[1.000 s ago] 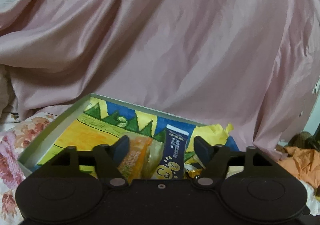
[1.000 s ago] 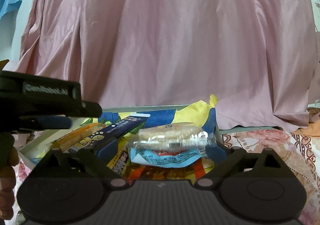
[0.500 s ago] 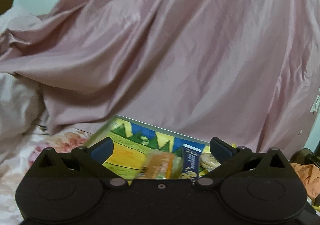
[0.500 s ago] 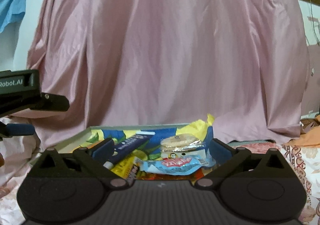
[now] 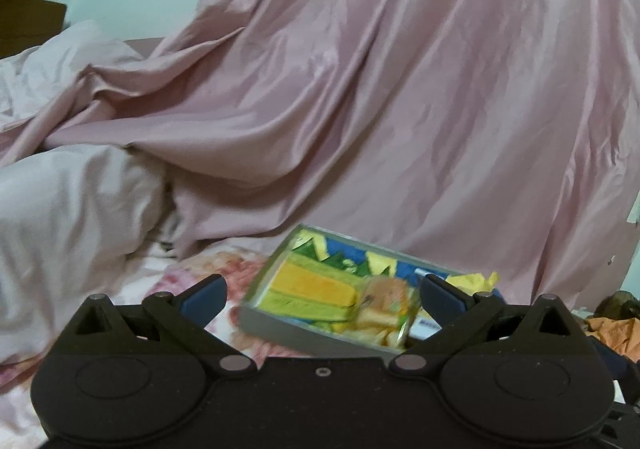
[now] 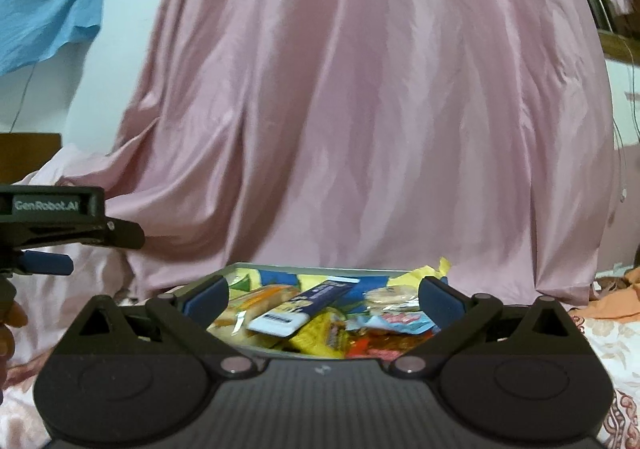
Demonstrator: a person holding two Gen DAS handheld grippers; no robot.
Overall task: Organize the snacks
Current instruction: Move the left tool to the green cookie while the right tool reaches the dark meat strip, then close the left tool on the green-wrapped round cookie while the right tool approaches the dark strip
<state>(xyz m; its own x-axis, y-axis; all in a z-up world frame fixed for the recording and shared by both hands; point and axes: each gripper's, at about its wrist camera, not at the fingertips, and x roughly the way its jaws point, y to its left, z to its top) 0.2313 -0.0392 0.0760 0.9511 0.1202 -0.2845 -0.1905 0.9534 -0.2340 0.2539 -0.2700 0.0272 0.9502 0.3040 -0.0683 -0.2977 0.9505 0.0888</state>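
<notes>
Your left gripper [image 5: 322, 295] stands spread wide with nothing between its blue pads [image 5: 202, 295], aimed slightly downward. Your right gripper [image 6: 322, 295] is equally wide and empty, held about level. Ahead of both, the tray [image 5: 276, 325] sits on the floral bedsheet [image 5: 208, 269] with the snacks [image 6: 316, 313] piled toward its right end, its left part bare. Pink drapery [image 6: 360, 109] hangs close behind the tray's far rim. From the right view, your left gripper sits well off to the tray's left.
</notes>
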